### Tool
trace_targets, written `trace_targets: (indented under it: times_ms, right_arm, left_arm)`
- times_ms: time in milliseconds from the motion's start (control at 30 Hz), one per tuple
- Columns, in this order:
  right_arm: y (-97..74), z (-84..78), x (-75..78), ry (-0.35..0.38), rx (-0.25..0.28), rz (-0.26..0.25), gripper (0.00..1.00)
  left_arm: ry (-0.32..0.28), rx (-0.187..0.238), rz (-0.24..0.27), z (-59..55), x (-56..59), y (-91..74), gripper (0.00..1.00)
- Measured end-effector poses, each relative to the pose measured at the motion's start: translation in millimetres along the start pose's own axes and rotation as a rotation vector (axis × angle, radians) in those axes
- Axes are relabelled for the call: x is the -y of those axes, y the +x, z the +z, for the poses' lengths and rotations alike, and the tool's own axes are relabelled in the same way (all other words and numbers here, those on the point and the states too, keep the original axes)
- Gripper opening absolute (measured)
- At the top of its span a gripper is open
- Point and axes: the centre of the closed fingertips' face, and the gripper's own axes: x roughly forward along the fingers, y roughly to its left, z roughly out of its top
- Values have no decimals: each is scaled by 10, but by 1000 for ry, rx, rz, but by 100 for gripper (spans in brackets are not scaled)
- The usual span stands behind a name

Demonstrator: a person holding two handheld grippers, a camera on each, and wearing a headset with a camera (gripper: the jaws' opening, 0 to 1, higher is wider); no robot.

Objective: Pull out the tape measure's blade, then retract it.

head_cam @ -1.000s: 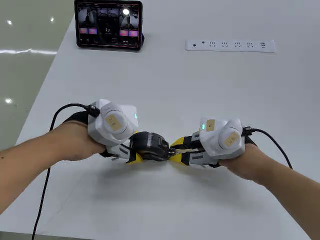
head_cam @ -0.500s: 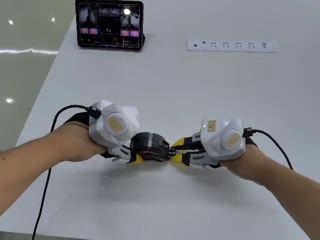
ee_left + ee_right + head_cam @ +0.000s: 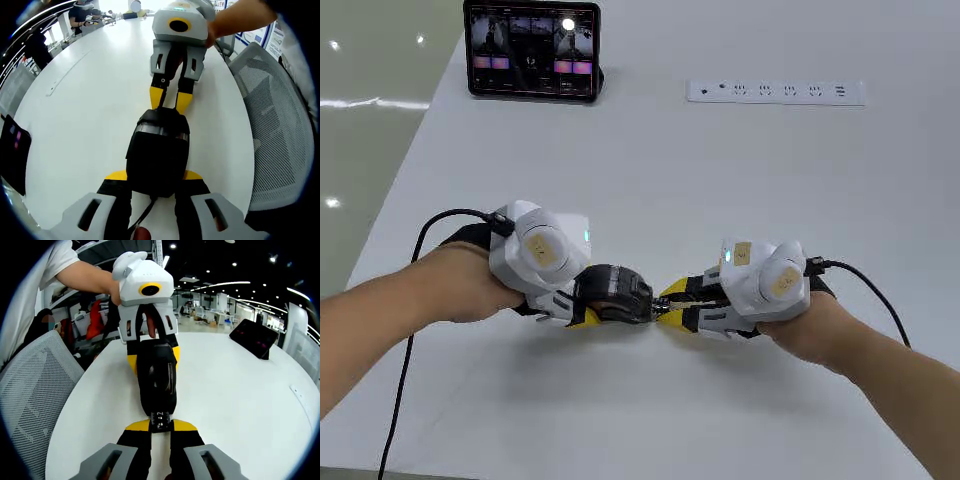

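In the lower middle of the head view, the black tape measure is squeezed tight by the left gripper and its blade tip is pinched by the right gripper, so the pull looks barely started, and the tip should next be drawn straight away.

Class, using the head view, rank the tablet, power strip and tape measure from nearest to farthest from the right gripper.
1. tape measure, right at the right gripper tips, on its left.
2. power strip, across the table, far right.
3. tablet, propped at the far left corner.
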Motion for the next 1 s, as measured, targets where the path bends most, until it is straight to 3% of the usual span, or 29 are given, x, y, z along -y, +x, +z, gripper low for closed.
trace_targets:
  times_ms: [1000]
  right_arm:
    - [-403, -264, 37, 16, -37, -34, 10]
  left_arm:
    - [-13, 5, 0, 10, 20, -17, 28]
